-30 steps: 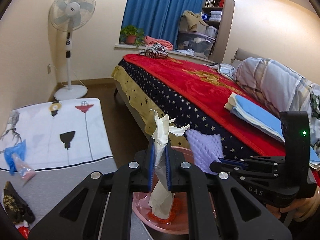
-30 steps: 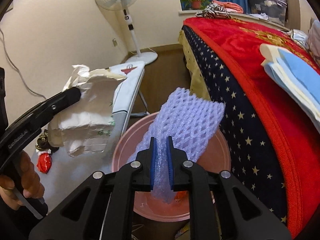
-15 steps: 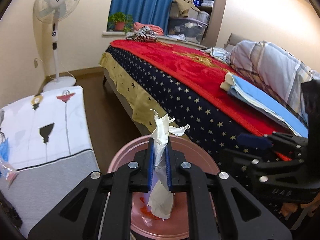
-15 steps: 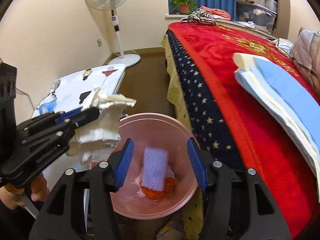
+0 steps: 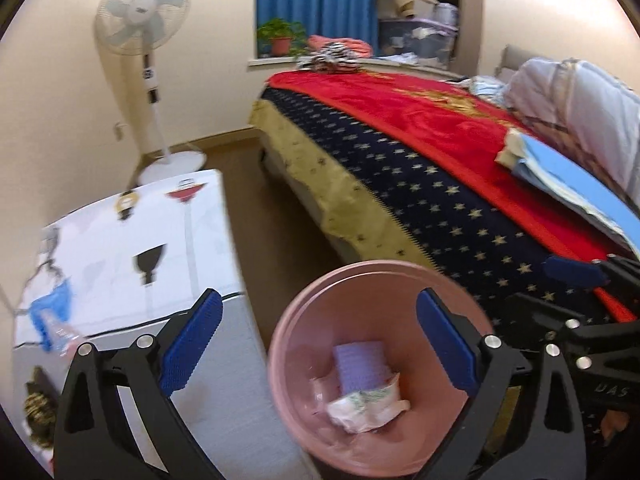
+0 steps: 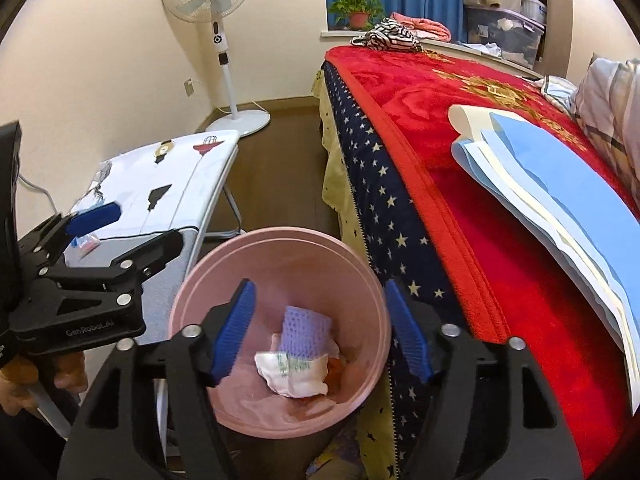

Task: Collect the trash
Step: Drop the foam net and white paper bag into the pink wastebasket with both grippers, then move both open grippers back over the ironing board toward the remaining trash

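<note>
The left gripper (image 5: 316,344) hangs above the pink bin (image 5: 280,364) with its blue-padded jaws spread wide and nothing between them. The right gripper (image 6: 320,328) is just to its right, jaws likewise apart and empty, also over the bin. In the right wrist view the left gripper appears at the left edge, held by a hand (image 6: 24,376) low in the corner.

Inside the bin lies a crumpled white wrapper (image 6: 292,372) with green print, resting near the bottom against a lavender foam net (image 6: 304,332) that sits just behind it. Something orange shows beneath them, too hidden to identify.

The bin stands on the floor between a low table with a printed cloth (image 5: 132,240) on the left and the bed (image 6: 440,128) on the right, close to the bed's star-patterned blanket edge. A blue packet (image 5: 52,320) and a dark item lie on the table's near left part. Folded blue sheets (image 6: 560,184) rest on the red bedcover. Far back stand a white pedestal fan (image 6: 218,12), a potted plant (image 6: 356,10) on the sill and blue curtains (image 5: 316,0).
</note>
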